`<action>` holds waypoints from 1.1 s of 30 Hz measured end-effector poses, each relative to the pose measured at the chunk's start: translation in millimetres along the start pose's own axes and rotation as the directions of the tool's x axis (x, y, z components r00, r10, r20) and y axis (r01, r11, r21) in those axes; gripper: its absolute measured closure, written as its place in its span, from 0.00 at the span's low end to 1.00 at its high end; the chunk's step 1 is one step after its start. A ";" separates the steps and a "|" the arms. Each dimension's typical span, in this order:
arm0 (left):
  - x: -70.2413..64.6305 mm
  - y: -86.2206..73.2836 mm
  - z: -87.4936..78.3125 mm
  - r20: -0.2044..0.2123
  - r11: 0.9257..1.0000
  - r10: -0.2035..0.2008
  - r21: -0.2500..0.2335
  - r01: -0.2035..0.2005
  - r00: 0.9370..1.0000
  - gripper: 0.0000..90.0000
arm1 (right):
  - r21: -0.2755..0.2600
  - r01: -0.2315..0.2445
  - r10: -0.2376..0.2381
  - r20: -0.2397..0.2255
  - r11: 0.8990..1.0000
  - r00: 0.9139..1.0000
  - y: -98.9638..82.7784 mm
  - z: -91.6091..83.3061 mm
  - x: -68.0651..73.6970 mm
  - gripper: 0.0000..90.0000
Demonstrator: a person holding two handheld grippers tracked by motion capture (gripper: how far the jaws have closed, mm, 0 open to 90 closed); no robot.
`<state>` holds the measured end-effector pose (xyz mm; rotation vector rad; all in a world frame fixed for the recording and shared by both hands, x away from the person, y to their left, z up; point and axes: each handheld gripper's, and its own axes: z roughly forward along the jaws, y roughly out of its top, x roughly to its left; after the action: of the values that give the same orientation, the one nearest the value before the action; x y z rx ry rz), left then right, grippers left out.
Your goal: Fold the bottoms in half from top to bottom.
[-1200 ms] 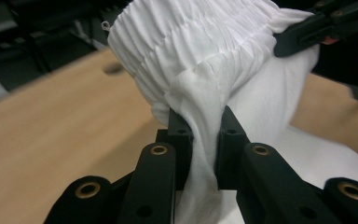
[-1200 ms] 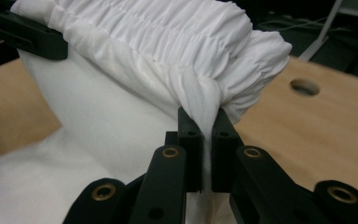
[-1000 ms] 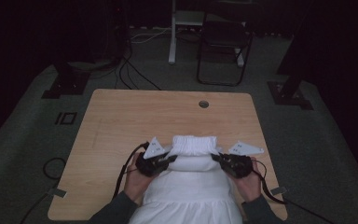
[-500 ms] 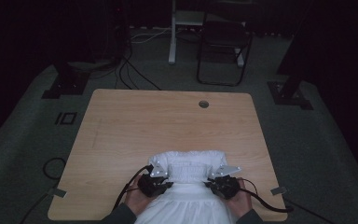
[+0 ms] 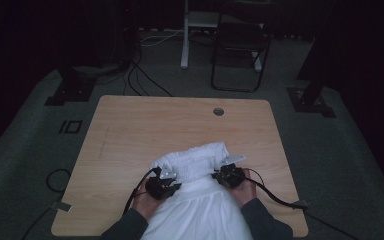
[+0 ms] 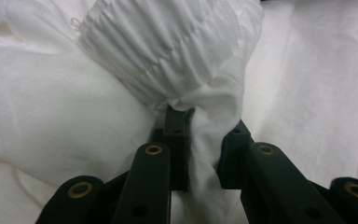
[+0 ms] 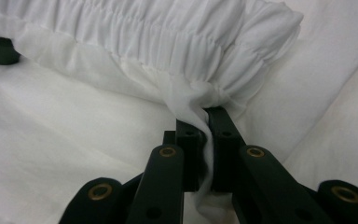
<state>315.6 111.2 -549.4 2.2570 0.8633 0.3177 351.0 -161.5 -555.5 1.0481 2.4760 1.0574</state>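
From the high view, a person seated at a wooden surface [image 5: 130,130] is holding a white garment [image 5: 200,200] with 2 handheld grippers, the cloth lying at the near edge and running off the bottom of the frame between the forearms. The left gripper [image 5: 162,186] is gripping the near-left side of the gathered band [image 5: 195,160], and the right gripper [image 5: 228,175] is gripping its right side. Beyond the surface, a dark folding chair [image 5: 240,55], floor cables [image 5: 145,80] and a round hole [image 5: 218,111] in the surface top are sitting in dim light that is making the jaws themselves hard to read from above.

The left gripper view is supplying that detail: the left gripper [image 6: 203,135] is pinching a twisted fold of the white garment [image 6: 51,107], jaws narrowed on the fabric just under the shirred band [image 6: 168,51]. The cloth is hiding the jaw tips.

In the right gripper view, the right gripper [image 7: 205,140] is clamping a thin fold of the garment [image 7: 65,140] below the ruffled band [image 7: 168,32], jaws nearly together. A dark shape at the left edge is cut off and cannot be identified.
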 end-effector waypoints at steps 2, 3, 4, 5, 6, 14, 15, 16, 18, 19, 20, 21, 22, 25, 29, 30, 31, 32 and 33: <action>15.7 5.9 2.4 -0.026 1.000 0.007 0.014 -0.006 1.000 0.86 | -0.002 -0.027 0.027 -0.014 1.000 1.000 8.3 7.8 -5.1 0.94; 21.9 8.7 3.8 -0.042 1.000 0.022 0.019 -0.021 0.999 0.86 | -0.003 -0.045 0.045 -0.021 0.999 0.999 11.6 11.0 -6.8 0.94; 28.8 11.7 5.2 -0.048 0.999 0.024 0.025 -0.023 0.999 0.86 | -0.003 -0.054 0.054 -0.027 0.999 0.998 14.8 13.9 -8.3 0.94; 35.8 14.8 6.8 -0.050 0.999 0.021 0.031 -0.019 0.999 0.86 | -0.002 -0.065 0.065 -0.026 0.998 0.998 18.0 16.7 -9.2 0.94; 41.8 17.9 8.4 -0.058 0.999 0.025 0.037 -0.023 0.998 0.86 | -0.004 -0.068 0.068 -0.022 0.998 0.997 21.1 19.6 -10.0 0.94; 77.8 41.4 25.0 -0.123 0.999 0.028 0.047 -0.022 0.992 0.86 | -0.007 -0.103 0.103 0.015 0.995 0.995 46.1 40.8 -23.6 0.94; 81.4 44.3 27.5 -0.128 0.999 0.022 0.047 -0.016 0.992 0.86 | -0.006 -0.109 0.109 0.022 0.994 0.994 49.0 43.1 -26.1 0.94; 85.0 47.3 30.2 -0.134 0.999 0.020 0.043 -0.015 0.991 0.86 | -0.006 -0.113 0.114 0.029 0.994 0.993 51.8 45.3 -28.8 0.94; 92.5 52.9 35.6 -0.141 0.999 0.013 0.034 -0.009 0.990 0.86 | -0.017 -0.133 0.134 0.040 0.991 0.990 56.8 50.1 -35.4 0.94; 96.4 55.7 38.2 -0.141 1.000 0.012 0.029 -0.008 0.990 0.86 | -0.024 -0.152 0.153 0.037 0.988 0.988 57.8 51.5 -38.4 0.94; 99.9 58.6 41.0 -0.140 1.000 0.006 0.025 -0.003 0.990 0.86 | -0.033 -0.170 0.171 0.032 0.985 0.985 58.8 53.1 -43.1 0.94; 102.6 62.0 44.1 -0.143 1.000 -0.004 0.022 0.007 0.990 0.86 | -0.042 -0.183 0.184 0.035 0.982 0.982 60.0 54.6 -47.1 0.94; 105.1 66.1 47.2 -0.152 1.000 -0.007 0.025 0.011 0.988 0.86 | -0.048 -0.185 0.187 0.042 0.982 0.981 61.7 56.4 -50.9 0.94; 109.8 80.0 57.1 -0.187 0.999 -0.020 0.043 0.028 0.982 0.87 | -0.038 -0.174 0.177 0.104 0.984 0.979 71.3 61.8 -56.8 0.94; 113.9 94.3 67.1 -0.215 0.997 -0.047 0.056 0.060 0.976 0.87 | -0.023 -0.208 0.209 0.151 0.978 0.966 82.9 68.0 -69.3 0.94; 114.3 96.2 68.3 -0.219 0.996 -0.049 0.059 0.064 0.975 0.87 | -0.025 -0.228 0.230 0.150 0.973 0.962 84.5 69.0 -72.7 0.94; 114.6 97.6 69.5 -0.216 0.996 -0.059 0.057 0.073 0.975 0.87 | -0.027 -0.245 0.246 0.151 0.969 0.957 85.8 69.8 -75.5 0.94; 115.5 98.5 69.6 -0.210 0.995 -0.061 0.059 0.075 0.976 0.87 | -0.026 -0.253 0.254 0.152 0.967 0.955 86.8 70.3 -77.6 0.94; 116.9 98.9 68.8 -0.200 0.995 -0.069 0.056 0.081 0.977 0.87 | -0.026 -0.253 0.254 0.154 0.967 0.955 87.7 70.7 -78.4 0.94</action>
<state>482.4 99.5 -534.3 2.2719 1.0725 0.4922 485.8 -137.6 -547.0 1.4197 2.2560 1.0072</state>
